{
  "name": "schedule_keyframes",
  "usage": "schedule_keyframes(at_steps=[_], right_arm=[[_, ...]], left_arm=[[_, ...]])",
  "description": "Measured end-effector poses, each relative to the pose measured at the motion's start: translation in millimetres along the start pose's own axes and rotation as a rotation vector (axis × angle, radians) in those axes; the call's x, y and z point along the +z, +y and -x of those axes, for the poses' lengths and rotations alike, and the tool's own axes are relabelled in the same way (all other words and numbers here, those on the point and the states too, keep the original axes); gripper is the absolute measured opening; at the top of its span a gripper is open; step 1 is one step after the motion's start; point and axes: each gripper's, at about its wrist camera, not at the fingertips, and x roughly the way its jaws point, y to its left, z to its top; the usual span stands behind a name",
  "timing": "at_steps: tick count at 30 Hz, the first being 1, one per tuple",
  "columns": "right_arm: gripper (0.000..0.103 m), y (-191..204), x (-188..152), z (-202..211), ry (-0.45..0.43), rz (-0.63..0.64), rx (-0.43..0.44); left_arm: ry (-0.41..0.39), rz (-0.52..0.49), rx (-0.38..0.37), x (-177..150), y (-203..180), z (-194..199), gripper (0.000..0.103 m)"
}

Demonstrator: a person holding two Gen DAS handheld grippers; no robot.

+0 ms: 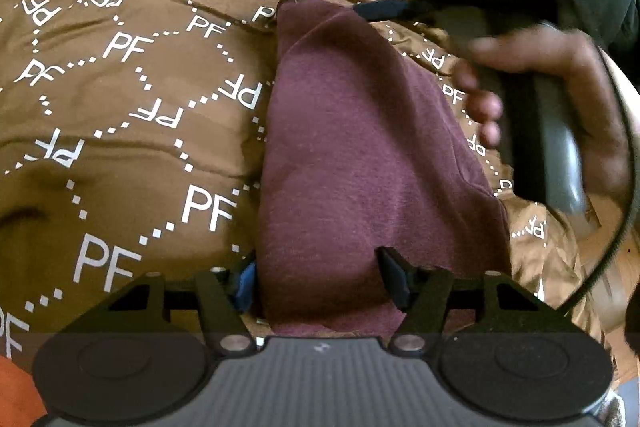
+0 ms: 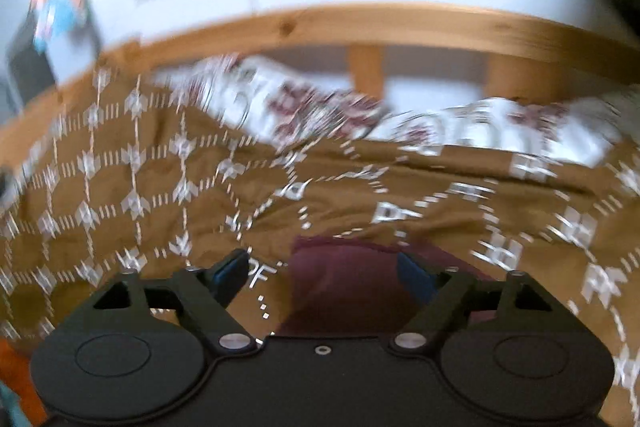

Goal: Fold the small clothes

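Maroon garment (image 1: 360, 147) between open left tool (image 1: 320, 283) | right tool (image 2: 324, 275) open, empty

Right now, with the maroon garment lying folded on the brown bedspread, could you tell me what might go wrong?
1. The maroon garment lies between the left hand-held gripper's open fingers; lifting could drag the fold apart.
2. The right hand-held gripper is open, its view blurred; it may snag the brown bedspread.

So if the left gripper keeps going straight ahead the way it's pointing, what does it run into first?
Most likely the maroon garment: it already lies between the left gripper and the brown bedspread underneath, though depth is hard to judge.
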Motion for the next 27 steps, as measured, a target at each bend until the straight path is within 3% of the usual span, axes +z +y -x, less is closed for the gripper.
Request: schedule_keyframes(at_steps=[1,3,6,11,14,17,21,22,24,27], right_arm=[[0.067,7,3,-10,0.039,0.044,-0.018],[0.033,17,4,-27,0.121,0.116,-0.058],[0.016,15,7,-30,0.120,0.083,-0.065],[0.009,-2,11,-27,0.025,-0.033,-0.089],[0.009,-11,9,-34,0.024,-0.092,-0.066],[0.021,-19,5,-24,-0.003,-0.137,-0.042],[0.058,-33,-6,19,-0.068,-0.178,-0.047],[0.062,-37,-11,29,-0.078,-0.187,-0.053],[0.077,-48,-28,56,-0.093,-0.219,-0.074],[0.090,-64,-62,89,-0.087,-0.310,-0.117]], left_arm=[[0.001,0.002,0.000,0,1,1,0.065],[0.001,0.005,0.000,1,1,0,0.065],[-0.001,0.003,0.001,2,0,1,0.063],[-0.020,-0.043,0.024,-1,-9,3,0.061],[-0.021,-0.047,0.026,-1,-9,3,0.061],[-0.018,-0.045,0.023,-1,-8,4,0.062],[-0.022,-0.048,0.023,-2,-9,5,0.062],[-0.024,-0.048,0.023,-2,-9,5,0.062],[-0.034,-0.053,0.026,-3,-11,7,0.060],[-0.054,-0.055,0.030,-6,-15,14,0.056]])
